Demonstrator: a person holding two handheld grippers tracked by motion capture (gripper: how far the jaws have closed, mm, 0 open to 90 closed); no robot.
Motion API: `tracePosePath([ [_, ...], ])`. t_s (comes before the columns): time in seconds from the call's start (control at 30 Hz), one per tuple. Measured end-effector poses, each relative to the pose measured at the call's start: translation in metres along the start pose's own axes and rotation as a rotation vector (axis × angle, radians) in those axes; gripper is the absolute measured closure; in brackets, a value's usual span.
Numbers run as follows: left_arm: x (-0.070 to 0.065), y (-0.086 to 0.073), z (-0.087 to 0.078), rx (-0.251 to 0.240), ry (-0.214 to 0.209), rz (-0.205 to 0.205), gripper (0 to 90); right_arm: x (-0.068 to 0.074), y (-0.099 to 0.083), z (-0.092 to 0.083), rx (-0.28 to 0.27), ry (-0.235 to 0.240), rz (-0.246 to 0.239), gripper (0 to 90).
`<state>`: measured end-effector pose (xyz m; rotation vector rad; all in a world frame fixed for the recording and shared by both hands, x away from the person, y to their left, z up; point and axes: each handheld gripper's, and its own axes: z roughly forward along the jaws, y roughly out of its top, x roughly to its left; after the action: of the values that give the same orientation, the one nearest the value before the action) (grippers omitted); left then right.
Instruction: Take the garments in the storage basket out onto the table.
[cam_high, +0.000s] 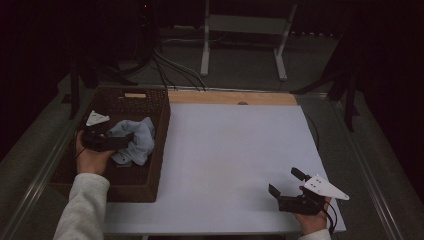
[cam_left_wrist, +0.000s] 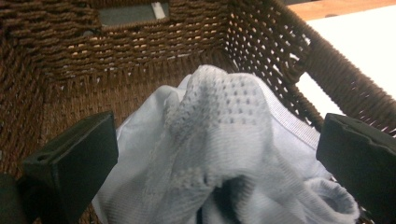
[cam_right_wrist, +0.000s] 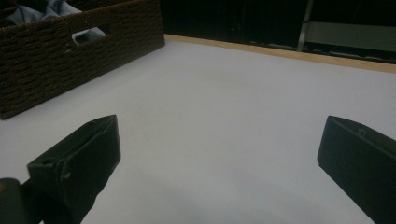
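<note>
Pale-blue knit cloth (cam_left_wrist: 219, 140), crumpled in the wicker basket (cam_high: 159, 135) at the desk's (cam_high: 230, 150) left, looks light, soft and limp, best pinched at its raised middle fold between the left gripper's (cam_left_wrist: 217, 154) wide-apart fingers, while the right gripper (cam_high: 290, 187) rests open near right.

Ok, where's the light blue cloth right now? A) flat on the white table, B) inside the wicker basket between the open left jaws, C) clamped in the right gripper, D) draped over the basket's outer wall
B: the light blue cloth lies bunched inside the wicker basket, with the left gripper jaws standing wide on either side of it, not closed.
</note>
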<state>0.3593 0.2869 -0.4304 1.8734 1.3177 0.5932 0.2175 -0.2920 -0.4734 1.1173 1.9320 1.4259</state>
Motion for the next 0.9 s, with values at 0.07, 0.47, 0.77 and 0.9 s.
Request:
tracePosePath([
  [0.07,0.001,-0.001,0.002,0.014,-0.010,-0.011,0.1,0.000,0.000,0.000,0.000,0.000,0.000,0.0],
  [0.47,0.008,-0.004,0.010,0.107,0.003,-0.077,0.2,0.000,0.000,0.000,0.000,0.002,0.001,0.0],
  [0.77,0.005,-0.004,0.015,0.190,0.018,-0.087,0.2,0.000,0.000,0.000,0.000,0.002,0.001,0.0],
  [0.9,0.003,-0.004,0.019,0.274,0.025,-0.120,9.1,0.000,0.000,0.000,0.000,0.003,0.000,0.0],
])
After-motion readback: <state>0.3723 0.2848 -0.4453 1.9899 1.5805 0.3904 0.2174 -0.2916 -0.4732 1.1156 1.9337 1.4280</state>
